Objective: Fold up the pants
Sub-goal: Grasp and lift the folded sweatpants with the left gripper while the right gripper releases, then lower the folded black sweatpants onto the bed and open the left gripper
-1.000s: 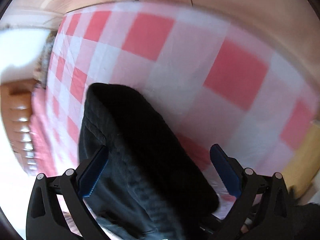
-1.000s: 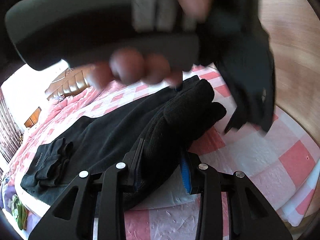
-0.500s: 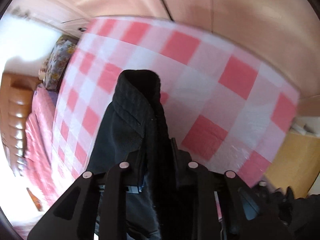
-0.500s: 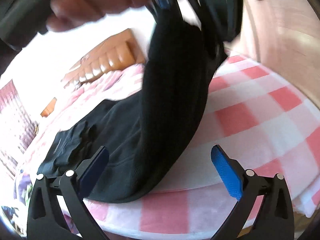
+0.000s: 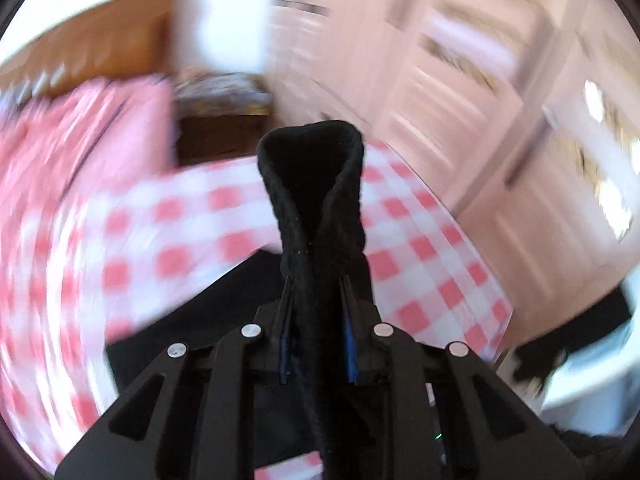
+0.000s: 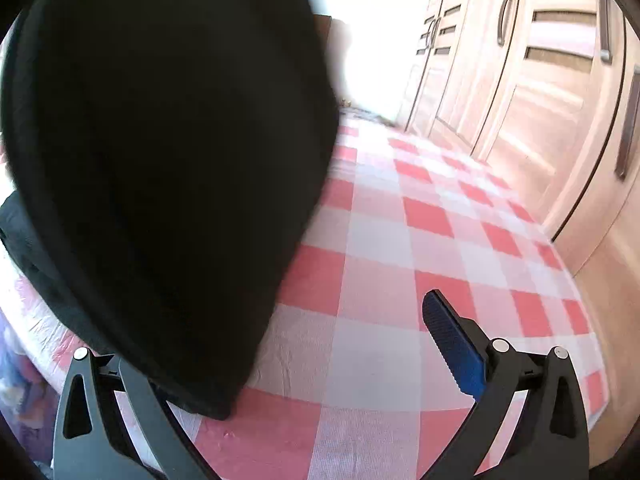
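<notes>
The left hand-held gripper [image 5: 316, 320], a black plastic frame with blue-padded fingers [image 5: 285, 344], has its jaws drawn close together, pinching a thick band of black knitted pants fabric [image 5: 316, 200] that stands up between the pads and rises past the tips. It points forward and slightly downward over the bed, and its view is smeared with motion blur.

The right hand-held gripper [image 6: 296, 336], of the same black build, has its jaws spread wide. Its blue ribbed pad [image 6: 452, 344] shows bare on one finger; the other finger is partly hidden behind the hanging black fabric.
</notes>
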A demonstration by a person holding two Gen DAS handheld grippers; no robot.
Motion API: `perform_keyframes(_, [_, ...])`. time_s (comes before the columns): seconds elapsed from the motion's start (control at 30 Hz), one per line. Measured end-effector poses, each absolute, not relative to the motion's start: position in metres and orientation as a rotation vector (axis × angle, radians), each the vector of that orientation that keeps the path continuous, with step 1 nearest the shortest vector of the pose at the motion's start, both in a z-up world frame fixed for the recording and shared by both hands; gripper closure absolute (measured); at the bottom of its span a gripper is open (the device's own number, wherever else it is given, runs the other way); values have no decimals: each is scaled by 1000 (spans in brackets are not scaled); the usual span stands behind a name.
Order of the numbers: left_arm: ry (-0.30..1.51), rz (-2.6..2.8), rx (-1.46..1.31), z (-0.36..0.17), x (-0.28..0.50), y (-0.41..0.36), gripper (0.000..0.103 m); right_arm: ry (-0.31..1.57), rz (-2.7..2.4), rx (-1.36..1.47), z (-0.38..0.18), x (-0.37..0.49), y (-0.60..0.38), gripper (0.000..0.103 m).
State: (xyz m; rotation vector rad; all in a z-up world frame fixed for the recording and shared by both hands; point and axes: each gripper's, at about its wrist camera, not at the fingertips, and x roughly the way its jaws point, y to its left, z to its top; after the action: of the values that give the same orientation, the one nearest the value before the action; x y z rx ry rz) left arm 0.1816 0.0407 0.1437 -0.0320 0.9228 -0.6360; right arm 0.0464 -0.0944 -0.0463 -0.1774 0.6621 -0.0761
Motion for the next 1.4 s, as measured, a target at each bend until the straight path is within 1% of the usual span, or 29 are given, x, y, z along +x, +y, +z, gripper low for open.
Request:
perform_keyframes(0.07, [944,-597,-209,104,183,120,84,656,-69,-195,-46,46,-85,4])
perform_keyframes(0.13, [976,-574,-340,57,182,168,84,640,-80,-250,-48,45,-74,4])
perform_keyframes(0.17, [1004,-548,-412,21,181,190,84,626,-88,-273,-48,44,-70,4])
perform_keyframes(0.23, [1022,-540,-506,-20,179,214,83,619,-94,-293,-48,44,-67,4])
perform_keyframes(0.3, [996,-571,-620,-50,174,227,83,624,-94,-299,-46,38,-73,4])
perform_keyframes(0.4, [927,-606,-663,-52,170,231,83,624,-100,-326,-45,35,-74,4])
perform_keyframes(0.57, [891,-578,-564,-27,163,221,84,597,-124,-363,-40,42,-66,4])
perform_keyframes(0.7, [840,-572,-554,-13,149,231,86,535,-129,-382,-32,37,-59,4])
perform_keyframes(0.77, [856,-568,-562,-20,150,239,86,523,-126,-401,-32,35,-58,4])
perform_keyframes(0.83, [924,-531,-569,-43,159,244,85,530,-124,-439,-36,35,-53,4])
perform_keyframes(0.9, [945,-530,-610,-64,165,251,80,515,-131,-500,-38,28,-45,4])
perform_keyframes(0.93, [937,-539,-651,-70,165,256,75,513,-127,-533,-39,25,-44,4])
perform_keyframes(0.97, [925,-544,-670,-72,163,260,68,513,-122,-562,-40,22,-44,4])
perform_keyframes(1.0, [912,-534,-668,-70,161,262,65,512,-83,-579,-39,14,-45,4])
perform_keyframes(1.03, [901,-506,-652,-67,158,264,58,515,-36,-581,-37,7,-46,4])
perform_keyframes(1.07, [895,-455,-619,-61,153,264,35,526,16,-575,-35,1,-49,4])
perform_keyframes(1.1, [887,-353,-558,-51,147,265,24,542,86,-545,-32,-7,-54,4])
perform_keyframes(1.13, [850,-258,-486,-36,137,264,20,555,164,-497,-26,-15,-60,4])
perform_keyframes(1.2, [777,-185,-344,-7,117,250,19,571,286,-358,-13,-24,-76,4])
perform_keyframes(1.23, [742,-180,-285,6,108,238,15,576,320,-281,-6,-23,-86,4])
perform_keyframes(1.27, [697,-186,-204,21,96,218,8,577,335,-230,-1,-21,-92,4])
perform_keyframes(1.33, [656,-215,-89,34,85,184,6,579,313,-112,9,-5,-110,4])
perform_keyframes(1.4, [653,-249,41,35,82,141,6,593,277,-61,14,15,-116,4])
